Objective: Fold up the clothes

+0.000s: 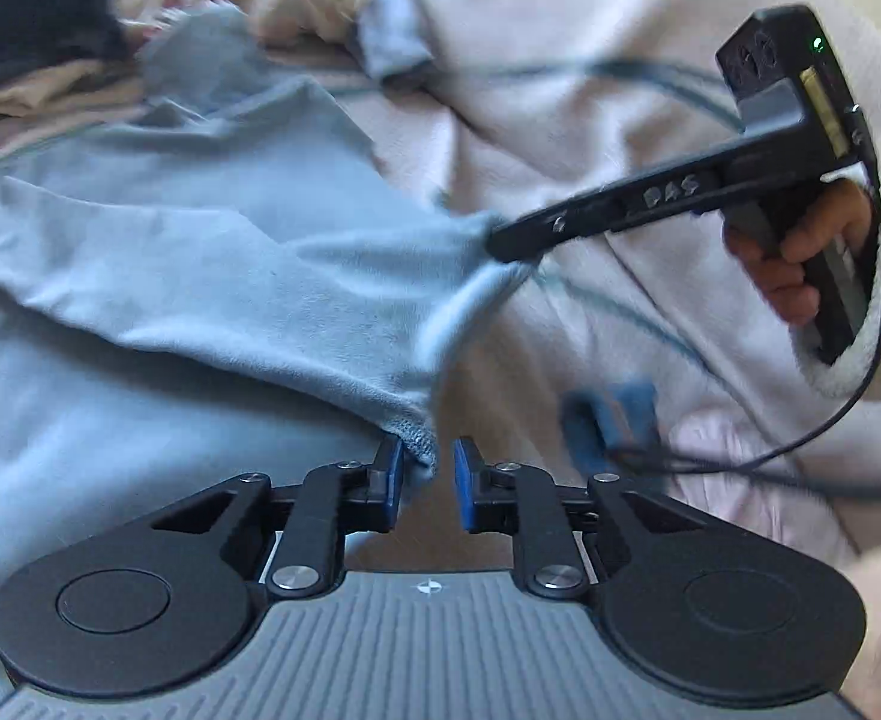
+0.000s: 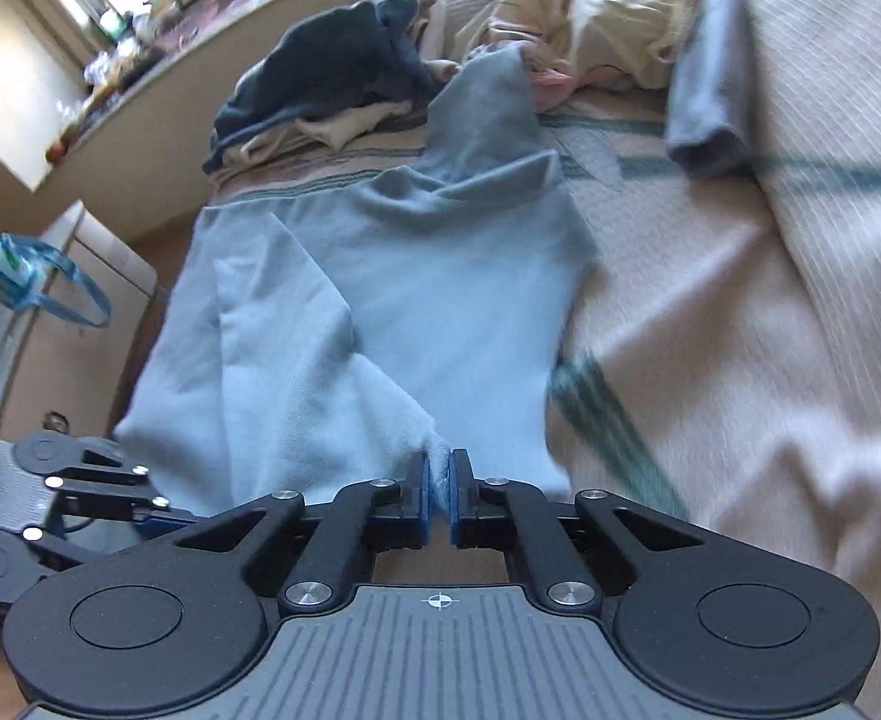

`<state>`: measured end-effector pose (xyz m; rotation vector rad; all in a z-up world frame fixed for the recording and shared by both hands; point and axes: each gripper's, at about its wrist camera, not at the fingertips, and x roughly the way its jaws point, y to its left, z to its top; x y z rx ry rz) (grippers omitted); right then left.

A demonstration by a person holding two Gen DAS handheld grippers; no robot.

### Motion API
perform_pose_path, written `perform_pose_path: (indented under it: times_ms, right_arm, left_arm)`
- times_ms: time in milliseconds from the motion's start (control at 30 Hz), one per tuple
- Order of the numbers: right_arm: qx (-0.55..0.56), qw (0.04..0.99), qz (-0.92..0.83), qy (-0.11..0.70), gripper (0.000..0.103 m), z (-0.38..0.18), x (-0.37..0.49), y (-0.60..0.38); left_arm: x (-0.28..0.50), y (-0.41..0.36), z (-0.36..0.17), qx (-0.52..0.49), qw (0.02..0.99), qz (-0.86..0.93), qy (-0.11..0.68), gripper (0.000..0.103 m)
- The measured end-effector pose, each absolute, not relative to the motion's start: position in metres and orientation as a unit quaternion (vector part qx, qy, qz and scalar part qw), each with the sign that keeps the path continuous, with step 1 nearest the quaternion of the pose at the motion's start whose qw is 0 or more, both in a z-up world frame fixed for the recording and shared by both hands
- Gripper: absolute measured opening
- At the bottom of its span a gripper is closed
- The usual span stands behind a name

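Observation:
A light blue fleece garment lies spread on the bed; it also shows in the right wrist view. My left gripper has its jaws a little apart, and the hem corner of the garment rests against the left pad. My right gripper is shut on another corner of the same hem. In the left wrist view the right gripper pinches the cloth and lifts the edge, a hand on its handle. In the right wrist view the left gripper shows at the lower left.
A pink bedspread with green stripes covers the bed. A pile of dark and cream clothes lies at the far end, with a yellow cloth and a grey-blue sleeve. A black cable trails over the bed. A blue bag hangs at the left.

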<state>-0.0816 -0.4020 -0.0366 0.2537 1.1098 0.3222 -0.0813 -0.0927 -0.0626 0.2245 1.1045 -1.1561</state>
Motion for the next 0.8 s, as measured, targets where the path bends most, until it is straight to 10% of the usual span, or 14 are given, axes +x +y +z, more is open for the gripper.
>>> perform_pose_path:
  times_ms: [333,800]
  right_arm:
    - [0.174,0.818,0.088,0.541,0.008,-0.093,-0.107,-0.405]
    - [0.131,0.867,0.086,0.472,0.015,-0.032,-0.106,-0.386]
  left_arm:
    - [-0.088,-0.09,-0.104,0.113,0.651,-0.496,0.563,0.025]
    - [-0.059,-0.047,-0.061,0.084,0.771,-0.396,0.491,0.05]
